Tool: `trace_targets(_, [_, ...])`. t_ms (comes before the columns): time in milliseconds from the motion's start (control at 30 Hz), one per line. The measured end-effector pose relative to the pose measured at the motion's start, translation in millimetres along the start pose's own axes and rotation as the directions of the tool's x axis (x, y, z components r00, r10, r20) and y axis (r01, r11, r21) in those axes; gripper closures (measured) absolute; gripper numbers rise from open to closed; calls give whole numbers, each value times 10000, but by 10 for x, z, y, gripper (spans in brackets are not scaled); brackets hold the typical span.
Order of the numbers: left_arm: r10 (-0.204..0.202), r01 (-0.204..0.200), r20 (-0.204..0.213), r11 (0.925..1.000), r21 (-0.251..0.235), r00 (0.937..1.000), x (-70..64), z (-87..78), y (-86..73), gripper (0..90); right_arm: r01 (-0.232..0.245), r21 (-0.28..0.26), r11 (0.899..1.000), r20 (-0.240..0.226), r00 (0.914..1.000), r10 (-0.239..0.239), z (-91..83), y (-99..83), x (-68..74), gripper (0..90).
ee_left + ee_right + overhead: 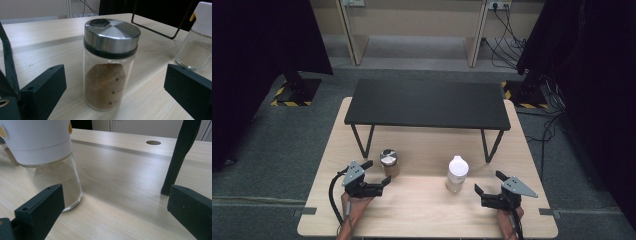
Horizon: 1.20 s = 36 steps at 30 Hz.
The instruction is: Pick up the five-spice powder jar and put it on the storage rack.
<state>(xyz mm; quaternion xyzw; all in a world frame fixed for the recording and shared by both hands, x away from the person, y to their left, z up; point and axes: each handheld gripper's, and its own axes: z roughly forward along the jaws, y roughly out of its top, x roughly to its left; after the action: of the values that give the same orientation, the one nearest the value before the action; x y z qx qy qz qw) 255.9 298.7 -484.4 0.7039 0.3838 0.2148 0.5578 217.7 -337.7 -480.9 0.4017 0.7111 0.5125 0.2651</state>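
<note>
The left gripper (378, 173) is wide open with its jaws on both sides of the brown spice jar (388, 161), which stands on the wooden table (427, 210) at about 10 o'clock from the table's middle, so I think this is the reaching step, just before a grab. The right gripper (488, 182) is open too and holds nothing, and the white-capped jar (457, 173) stands just beside it at about 9 o'clock, not yet between its jaws. Next, the left gripper needs to slide a little closer and squeeze the glass below the shiny lid (112, 33), gently, so the jar stays standing up.
</note>
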Motion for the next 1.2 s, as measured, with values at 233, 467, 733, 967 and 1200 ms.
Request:
trace_targets(233, [-172,172,30,9998,102,9998,1,142,46,44,-38,-19,10000,-11,10000,38,-3,-4,-4,11])
trace_targets(467, [-89,90,-65,9997,223,9999,-29,207,70,45,-17,0,10000,-7,10000,17,-2,-1,-2,11])
trace_targets(733, [-276,282,-215,9992,276,9994,-33,270,62,81,4,23,10000,-4,10000,-4,0,2,0,11])
trace_targets(967, [-152,171,-428,9989,435,9990,-74,327,88,121,3,38,10000,-8,10000,-3,1,4,-1,11])
trace_targets(1200, [-192,210,-507,9992,339,9985,-94,356,115,183,10,33,10000,-13,10000,-10,1,3,-2,11])
